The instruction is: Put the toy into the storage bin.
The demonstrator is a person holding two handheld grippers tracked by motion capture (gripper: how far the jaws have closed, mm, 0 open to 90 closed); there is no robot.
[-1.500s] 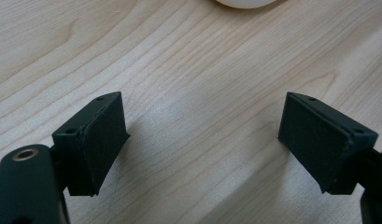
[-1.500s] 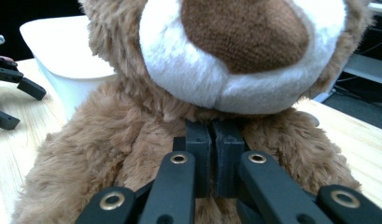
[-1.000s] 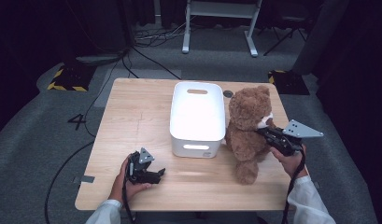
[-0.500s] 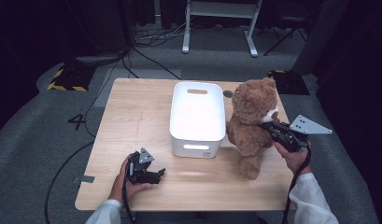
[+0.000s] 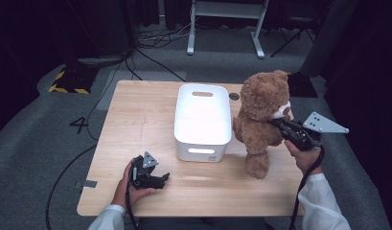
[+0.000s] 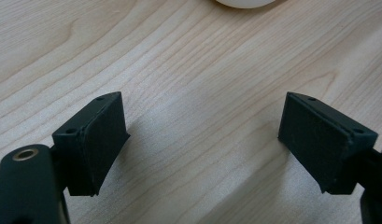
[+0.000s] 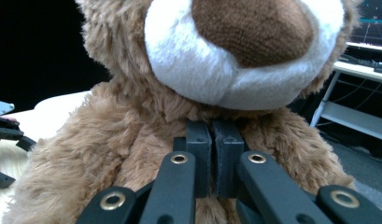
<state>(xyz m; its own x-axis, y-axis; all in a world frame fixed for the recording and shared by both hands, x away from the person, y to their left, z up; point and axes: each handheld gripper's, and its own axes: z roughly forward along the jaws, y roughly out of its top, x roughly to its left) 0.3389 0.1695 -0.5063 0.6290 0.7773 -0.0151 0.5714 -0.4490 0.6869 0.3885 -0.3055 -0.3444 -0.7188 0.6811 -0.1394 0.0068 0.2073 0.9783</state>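
Note:
A brown teddy bear [image 5: 260,115] stands upright to the right of a white bin [image 5: 184,125], its lower foot just at the table top. My right gripper [image 5: 275,123] comes in from the right and is shut on the bear's fur just under its chin; in the right gripper view the jaws [image 7: 212,140] sit pressed together in the fur below the white muzzle of the bear [image 7: 109,154]. My left gripper [image 5: 160,178] lies low on the table near the front edge. In the left gripper view it [image 6: 202,140] stands open over bare wood.
The light wooden table [image 5: 136,115] has the white bin at its middle, whose rim [image 6: 244,2] shows at the top of the left gripper view. Dark grey floor with cables surrounds the table, and a white metal stand [image 5: 222,19] is behind it.
The right gripper has risen with the bear in its grip, so the bear hangs a little higher. The left gripper has stayed where it was.

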